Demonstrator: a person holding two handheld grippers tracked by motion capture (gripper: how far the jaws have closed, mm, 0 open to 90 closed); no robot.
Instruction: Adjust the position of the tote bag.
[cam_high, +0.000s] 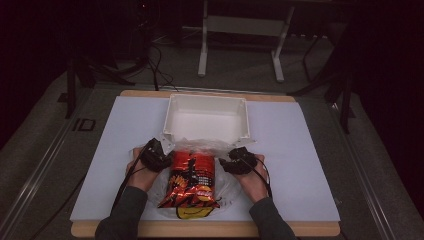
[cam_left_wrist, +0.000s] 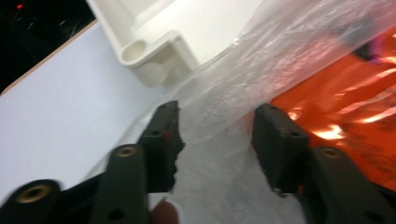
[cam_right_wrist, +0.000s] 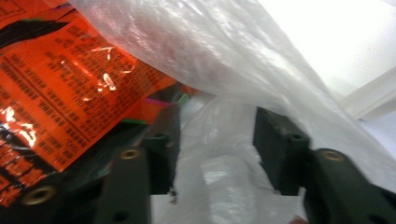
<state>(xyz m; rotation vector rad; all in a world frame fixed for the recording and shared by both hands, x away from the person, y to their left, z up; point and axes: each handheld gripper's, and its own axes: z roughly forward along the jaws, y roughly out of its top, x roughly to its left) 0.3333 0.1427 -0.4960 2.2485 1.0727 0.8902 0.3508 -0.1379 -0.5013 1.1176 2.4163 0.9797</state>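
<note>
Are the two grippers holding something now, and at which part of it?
It cannot be told. The thin clear plastic bag around the orange snack packet lies between both grippers' open-looking jaws, at the bag's left and right edges.

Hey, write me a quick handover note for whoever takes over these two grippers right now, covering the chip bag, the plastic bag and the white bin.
Left gripper: jaws apart, straddling the clear plastic bag at its left edge, not clamped.
Right gripper: jaws apart around the plastic on the right side, not clamped.
Things: the orange chip bag lies partly inside the plastic bag near the table's front edge; the white bin sits just behind, with nothing seen inside.
Done: grippers placed at the bag mouth.
Left: probably grip the plastic on both sides, then deal with the chip bag.
</note>
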